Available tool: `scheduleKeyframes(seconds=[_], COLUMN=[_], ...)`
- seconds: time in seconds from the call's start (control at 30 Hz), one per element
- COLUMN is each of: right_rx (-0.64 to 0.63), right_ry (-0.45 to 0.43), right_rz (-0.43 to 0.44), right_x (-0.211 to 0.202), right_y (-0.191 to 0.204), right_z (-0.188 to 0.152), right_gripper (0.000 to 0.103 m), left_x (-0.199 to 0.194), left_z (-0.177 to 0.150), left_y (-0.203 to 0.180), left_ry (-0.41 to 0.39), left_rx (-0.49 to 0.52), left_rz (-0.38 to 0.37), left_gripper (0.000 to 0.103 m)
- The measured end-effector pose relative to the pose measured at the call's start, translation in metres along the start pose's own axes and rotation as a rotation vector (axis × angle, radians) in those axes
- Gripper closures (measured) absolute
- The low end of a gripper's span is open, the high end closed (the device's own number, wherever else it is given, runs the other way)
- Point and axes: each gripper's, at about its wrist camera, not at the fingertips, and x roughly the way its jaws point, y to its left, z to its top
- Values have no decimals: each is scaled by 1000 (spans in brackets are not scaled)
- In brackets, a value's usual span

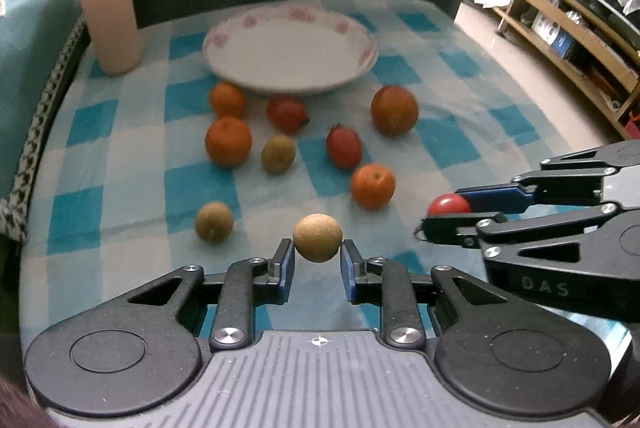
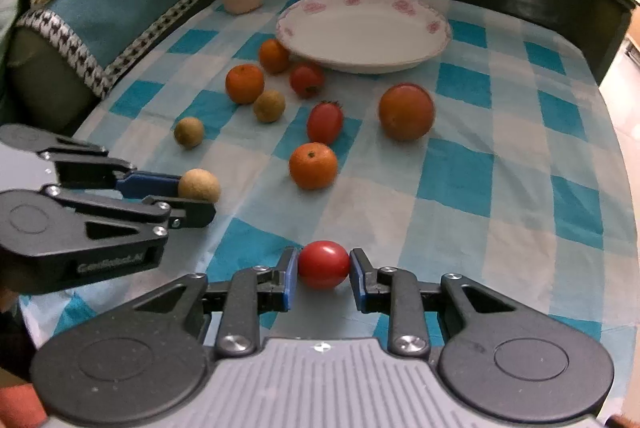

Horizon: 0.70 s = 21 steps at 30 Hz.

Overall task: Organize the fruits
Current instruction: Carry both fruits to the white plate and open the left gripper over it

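**Both grippers loaded, plate waiting**

Ridged grey housing fills the bottom of each wrist view, and just past it the blue pads are closed on fruit. At lower centre of the left wrist view, the left gripper [image 1: 318, 254] pinches a tan longan [image 1: 318, 237] between its fingertips. The right gripper [image 2: 323, 270] clamps a small red cherry tomato [image 2: 323, 264] at lower centre of its own view. Both fruits sit low, at or just above the checked blue tablecloth [image 2: 456, 180].

Pick-up looks to be the step in hand. The flowered white plate [image 1: 224, 62] lies empty at upper centre, so the next move likely calls for lifting each fruit clear and carrying it over the loose oranges [image 1: 228, 141], tomatoes and longans scattered mid-frame without knocking them, then releasing inside the rim. Round fruit may roll if dropped from height.

Writing: "DAS" shows on the right gripper's body at the right edge of the left view; the left gripper's lettering in the right view is too blurred to read.
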Motion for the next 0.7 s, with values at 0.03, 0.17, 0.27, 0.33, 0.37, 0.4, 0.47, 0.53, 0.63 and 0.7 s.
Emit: scheduleKeyframes(seconds=[0.03, 0.17, 0.27, 0.33, 0.37, 0.4, 0.47, 0.53, 0.63, 0.7], right_rx=[8, 20, 35, 48, 52, 55, 56, 57, 53, 55], right_ry=[-12, -52, -76, -91, -99, -109, -128, -141, -152, -155], right_rz=[4, 11, 8, 3, 1, -1, -7, -13, -25, -37], right_x=[-2, -10, -12, -11, -10, -10, -9, -5, 4, 13], right_y=[-1, -2, -6, -10, -12, -14, -17, -22, -28, -33], right_z=[2, 15, 27, 37, 43, 49, 62, 75, 93, 105], right_gripper=[60, 60, 60, 60, 60, 60, 60, 60, 60, 60], left_x=[0, 2, 5, 8, 10, 13, 20, 27, 41, 50], left_z=[4, 24, 43, 55, 61, 66, 76, 85, 95, 100], left_y=[0, 1, 1, 4, 6, 8, 11, 13, 15, 18], left_ry=[-6, -32, -61, -76, -80, -83, -84, -78, -69, -63], left_rx=[-1, -1, 18, 23, 20, 16, 14, 15, 14, 14], left_rz=[-4, -10, 1, 12, 15, 16, 21, 24, 33, 39], left_gripper=[71, 71, 71, 71, 71, 71, 71, 71, 72, 72])
